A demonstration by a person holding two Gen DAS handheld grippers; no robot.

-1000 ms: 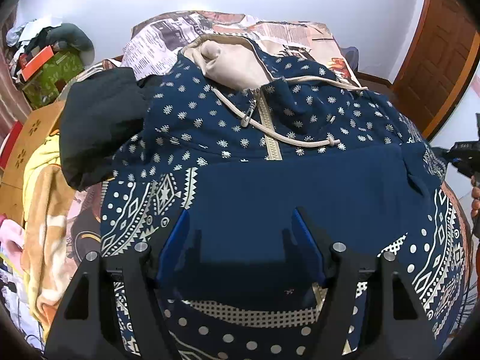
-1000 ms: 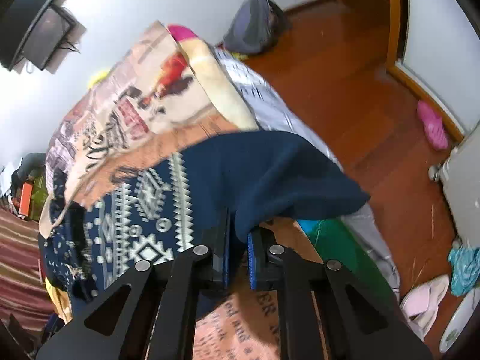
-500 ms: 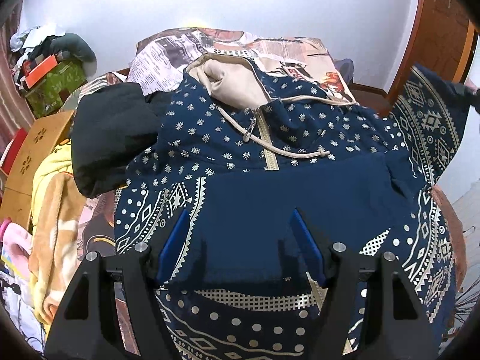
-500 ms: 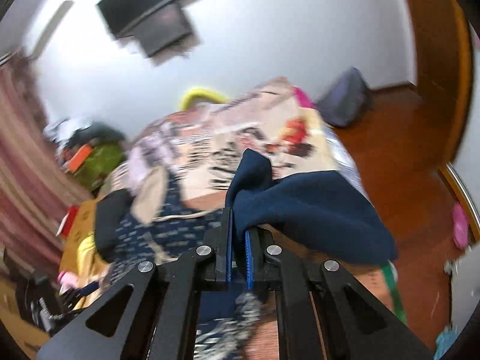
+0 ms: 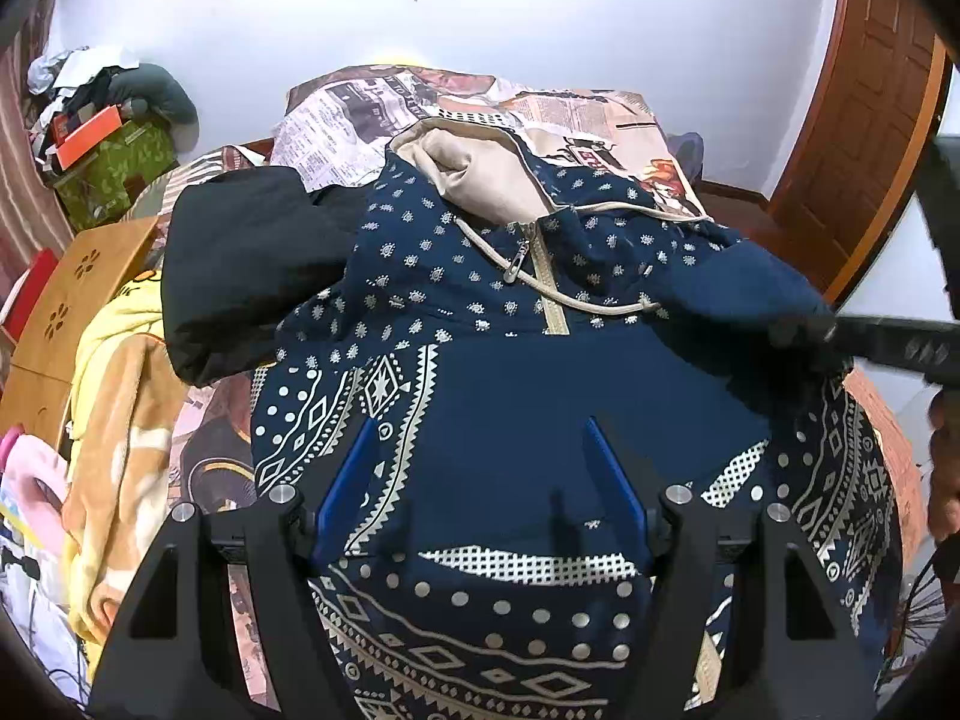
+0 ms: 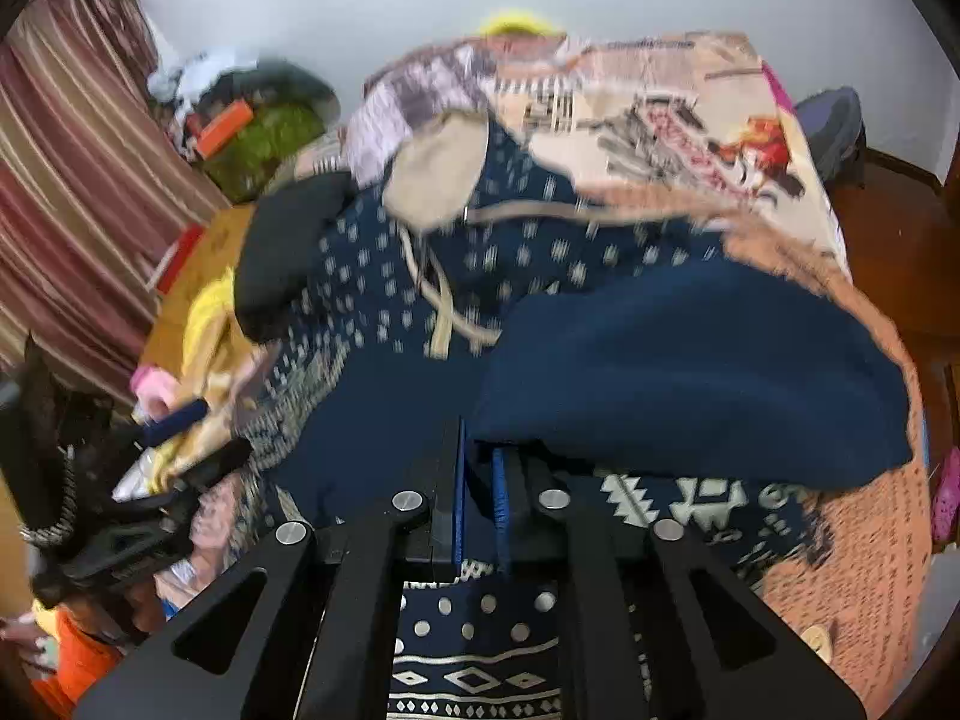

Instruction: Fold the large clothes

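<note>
Right gripper [image 6: 480, 468]: clenched on the plain navy sleeve [image 6: 690, 372] of the hoodie, its blue pads almost together with a fold of cloth pinched between them; the sleeve hangs in a thick roll over the garment's right side.
Left gripper [image 5: 483, 480]: released, blue fingers spread wide and hovering just above the plain navy panel at the middle of the front, holding nothing.
Garment: navy hooded sweatshirt with cream dots and geometric bands [image 5: 468, 312], lying face up on the newspaper-print bedspread [image 5: 372, 108], cream-lined hood [image 5: 474, 174] toward the wall, zip and cream drawcord [image 5: 576, 294] showing.
Step in hand: judged to be the sleeve fold, with the right sleeve carried inward across the chest; the other side looks not yet folded.
Next move: lay the sleeve flat across the front and let go, while the left gripper is placed to press or smooth the body.
Poor view: the right wrist picture is blurred, so how much cloth sits between the pads is uncertain.
In the way: black garment [image 5: 252, 264] overlapping the hoodie's left shoulder, probably covering that sleeve.
Around: yellow and orange blanket [image 5: 114, 420], wooden side table with flower cut-outs [image 5: 78, 300], green box with an orange lid [image 5: 108, 150], brown door [image 5: 864, 120].
</note>
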